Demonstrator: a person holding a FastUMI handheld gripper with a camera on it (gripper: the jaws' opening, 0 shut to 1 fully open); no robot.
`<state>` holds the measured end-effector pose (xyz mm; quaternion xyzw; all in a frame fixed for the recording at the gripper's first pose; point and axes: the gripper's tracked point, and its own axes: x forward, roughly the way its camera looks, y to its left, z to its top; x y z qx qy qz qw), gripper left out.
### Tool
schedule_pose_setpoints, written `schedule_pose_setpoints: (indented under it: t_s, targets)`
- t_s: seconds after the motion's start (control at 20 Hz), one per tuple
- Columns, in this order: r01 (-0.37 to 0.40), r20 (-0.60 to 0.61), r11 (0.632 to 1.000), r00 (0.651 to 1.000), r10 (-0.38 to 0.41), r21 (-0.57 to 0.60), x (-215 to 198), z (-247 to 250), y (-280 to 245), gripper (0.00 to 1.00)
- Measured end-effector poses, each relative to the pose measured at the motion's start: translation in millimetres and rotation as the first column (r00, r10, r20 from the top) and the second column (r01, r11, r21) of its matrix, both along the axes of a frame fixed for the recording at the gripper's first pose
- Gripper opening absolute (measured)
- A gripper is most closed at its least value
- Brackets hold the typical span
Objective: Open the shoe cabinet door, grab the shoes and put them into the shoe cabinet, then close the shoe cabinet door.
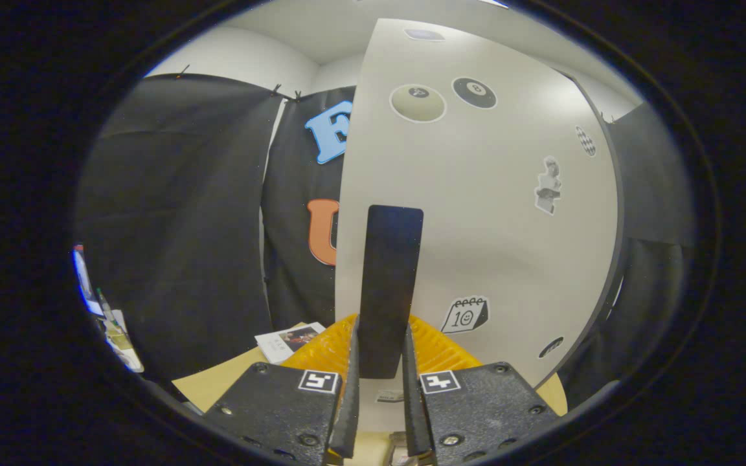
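Shoe cabinet door (509, 213), pale and dotted with stickers, stands just ahead; its dark upright handle (389, 285) sits between the gripper (381, 362) fingers, which are clamped on it above the worktop (204, 385).

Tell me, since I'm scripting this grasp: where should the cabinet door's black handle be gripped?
Low on the black handle, coming straight on from the front. It is a thin upright tab standing out from the door, so the gripper fingers close on its flat sides, as now.
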<state>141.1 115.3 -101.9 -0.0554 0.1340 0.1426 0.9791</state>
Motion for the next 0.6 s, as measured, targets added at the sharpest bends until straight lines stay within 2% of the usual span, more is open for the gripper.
schedule_pose_setpoints:
  t_s: [0.15,0.6]
  targets:
    - [-0.033,0.001,0.999,0.999,0.033,0.011,-27.4,4.2,-13.9,0.33]
    - [-0.055,0.034,0.995,0.998,0.052,0.08,-112.6,19.9,-75.4,0.32]
